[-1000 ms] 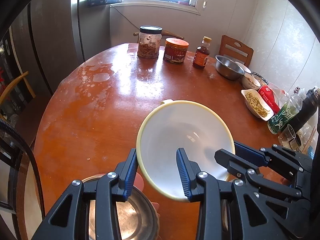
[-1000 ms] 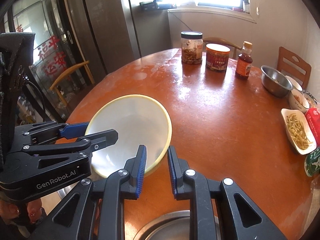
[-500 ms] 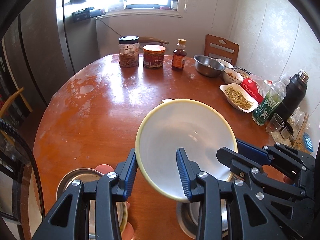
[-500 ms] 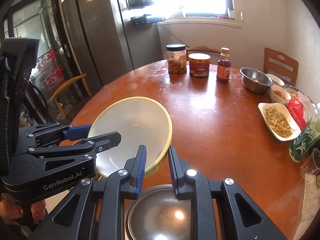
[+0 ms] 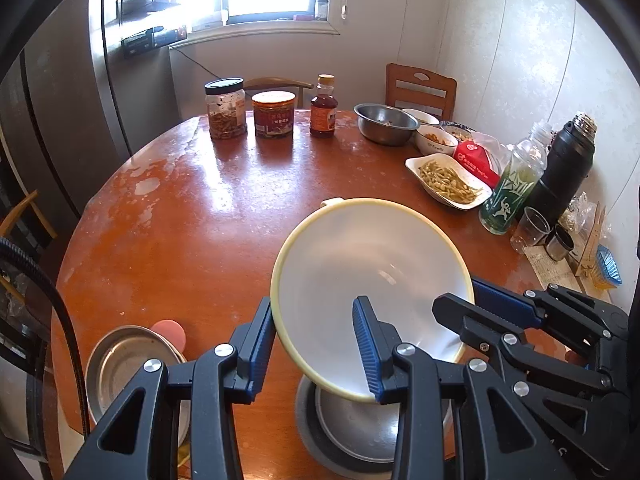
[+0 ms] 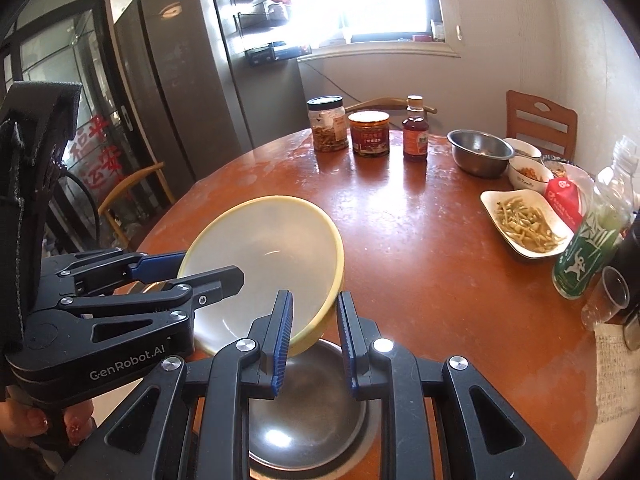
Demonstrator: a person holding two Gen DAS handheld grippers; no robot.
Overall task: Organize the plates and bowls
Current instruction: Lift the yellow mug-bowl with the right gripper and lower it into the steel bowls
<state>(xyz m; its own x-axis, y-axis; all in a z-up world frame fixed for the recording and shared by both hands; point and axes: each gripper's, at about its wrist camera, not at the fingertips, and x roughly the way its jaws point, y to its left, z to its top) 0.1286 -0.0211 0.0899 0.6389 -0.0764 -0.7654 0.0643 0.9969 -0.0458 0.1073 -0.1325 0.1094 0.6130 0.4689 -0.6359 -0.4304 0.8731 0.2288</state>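
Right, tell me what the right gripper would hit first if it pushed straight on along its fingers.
The right gripper is already shut on the rim of the yellow-rimmed bowl. Past that, its line probably slants down to the bare table; depth is hard to judge.

The right gripper [image 6: 310, 340] clamped the near rim of the cream bowl [image 6: 264, 268], which was tilted above the steel bowl [image 6: 304, 420] on the round table [image 6: 420, 272]. The left gripper [image 6: 200, 276] gripped the cream bowl's left rim. Beyond the cream bowl stood two jars [image 6: 326, 124] and a sauce bottle [image 6: 415, 130]. To its right lay a dish of food [image 6: 524, 224].
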